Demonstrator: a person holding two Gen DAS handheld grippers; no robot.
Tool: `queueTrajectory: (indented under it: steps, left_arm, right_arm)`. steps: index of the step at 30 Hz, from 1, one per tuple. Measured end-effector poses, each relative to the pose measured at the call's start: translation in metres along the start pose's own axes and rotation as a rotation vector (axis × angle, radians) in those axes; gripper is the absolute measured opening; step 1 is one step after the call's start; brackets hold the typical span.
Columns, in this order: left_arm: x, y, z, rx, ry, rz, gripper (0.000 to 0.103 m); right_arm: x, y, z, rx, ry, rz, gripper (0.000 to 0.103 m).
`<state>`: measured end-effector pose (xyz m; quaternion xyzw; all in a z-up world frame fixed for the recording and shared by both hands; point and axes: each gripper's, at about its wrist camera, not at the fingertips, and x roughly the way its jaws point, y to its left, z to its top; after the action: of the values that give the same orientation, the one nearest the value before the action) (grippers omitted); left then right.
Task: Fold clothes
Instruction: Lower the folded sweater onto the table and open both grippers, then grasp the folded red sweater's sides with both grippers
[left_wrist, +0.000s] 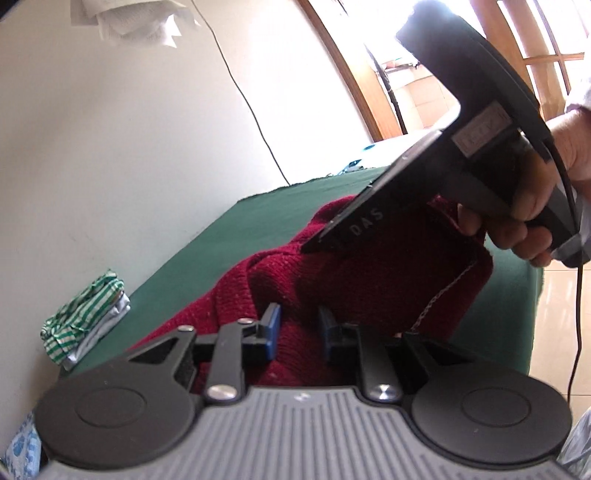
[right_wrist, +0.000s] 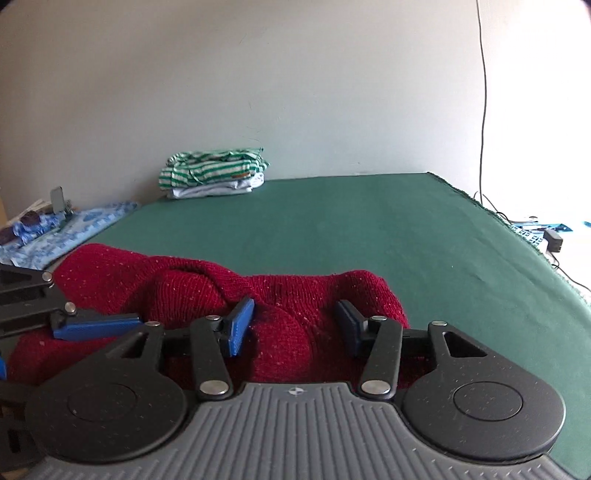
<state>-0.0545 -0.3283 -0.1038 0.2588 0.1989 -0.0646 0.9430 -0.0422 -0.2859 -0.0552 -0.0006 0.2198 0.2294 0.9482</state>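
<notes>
Knitwear sits right at both tools: the red sweater (right_wrist: 207, 291) lies bunched in a heap at the near edge of the green tabletop (right_wrist: 369, 229), directly ahead of and partly between the blue pads of each device. In the right wrist view the right gripper (right_wrist: 293, 326) has its jaws spread wide, with a hump of the knit rising into the gap but not pinched by either pad. The left gripper (left_wrist: 295, 332) shows its jaws standing apart too, with fabric filling the space between them; whether the pads press the cloth I cannot tell, though they look parted rather than clamped. The left tool comes in from the right one's left side, its blue finger (right_wrist: 98, 326) lying flat across the sweater, so the two sit close together on the same lump. The heap runs left to right across both views, with a raised fold and a seam edge showing toward the right hand (left_wrist: 532, 206). A folded stack of striped clothes (right_wrist: 214, 171) rests well apart by the far wall.
</notes>
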Motion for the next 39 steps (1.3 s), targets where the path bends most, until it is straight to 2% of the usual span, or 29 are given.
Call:
queueTrajectory:
  steps: [2,4,5,6,8,9,11,12,13,14,15,16,19,23,27,31,36,37,39]
  left_arm:
    - [-0.010,0.009,0.008,-0.019,-0.015,-0.008,0.024]
    - [-0.031,0.015,0.012,-0.037,-0.067,0.030,0.029]
    - [-0.043,0.017,0.013,-0.058,-0.096,0.047,0.034]
    - [-0.055,0.020,0.015,-0.083,-0.122,0.062,0.047]
    - [-0.073,0.028,0.018,-0.155,-0.152,0.080,0.062]
    - [-0.079,0.034,0.020,-0.196,-0.159,0.096,0.063]
    - [-0.074,0.044,0.017,-0.276,-0.142,0.126,0.060]
    - [-0.071,0.049,0.015,-0.316,-0.133,0.140,0.050]
    - [-0.067,0.053,0.013,-0.356,-0.114,0.146,0.038]
    - [-0.059,0.054,0.008,-0.396,-0.061,0.115,0.009]
    - [-0.047,0.055,0.001,-0.436,0.002,0.067,0.000]
    - [-0.042,0.052,-0.004,-0.445,0.031,0.051,0.000]
    - [-0.040,0.034,-0.010,-0.386,0.035,0.099,0.000]
    - [-0.039,0.023,-0.014,-0.410,0.045,0.110,0.000]
    - [-0.032,0.013,-0.010,-0.378,0.056,0.182,0.000]
    - [-0.039,0.011,-0.006,-0.403,0.069,0.238,0.000]
    - [-0.034,0.002,0.008,-0.316,0.104,0.310,0.000]
    - [-0.039,0.005,0.013,-0.334,0.104,0.310,0.001]
    - [-0.054,0.014,0.023,-0.391,0.088,0.331,0.022]
  right_arm:
    - [-0.007,-0.006,0.008,0.024,0.009,0.018,0.053]
    - [-0.025,-0.014,0.015,0.091,-0.032,0.009,0.053]
    - [-0.035,-0.014,0.017,0.114,-0.074,-0.004,0.054]
    - [-0.047,-0.016,0.020,0.125,-0.101,-0.017,0.055]
    - [-0.069,-0.019,0.024,0.147,-0.153,-0.044,0.053]
    - [-0.074,-0.018,0.024,0.142,-0.152,-0.066,0.051]
    - [-0.075,-0.013,0.020,0.103,-0.121,-0.108,0.039]
    - [-0.074,-0.011,0.016,0.101,-0.106,-0.117,0.033]
    - [-0.072,-0.009,0.012,0.099,-0.091,-0.124,0.020]
    - [-0.071,-0.007,0.007,0.104,-0.077,-0.118,0.015]
    - [-0.070,-0.005,0.002,0.109,-0.063,-0.110,0.015]
    - [-0.067,-0.003,-0.002,0.101,-0.048,-0.100,0.014]
    - [-0.062,-0.001,-0.011,0.078,-0.015,-0.070,0.014]
    - [-0.060,-0.009,-0.018,0.050,-0.004,-0.030,0.014]
    - [-0.057,-0.018,-0.025,0.022,0.007,0.010,0.014]
    - [-0.056,-0.023,-0.031,-0.022,0.010,0.043,0.014]
    - [-0.052,-0.030,-0.024,-0.043,0.037,0.094,0.015]
    - [-0.054,-0.035,-0.017,-0.043,0.047,0.109,0.018]
    - [-0.060,-0.049,-0.007,-0.011,0.040,0.131,0.020]
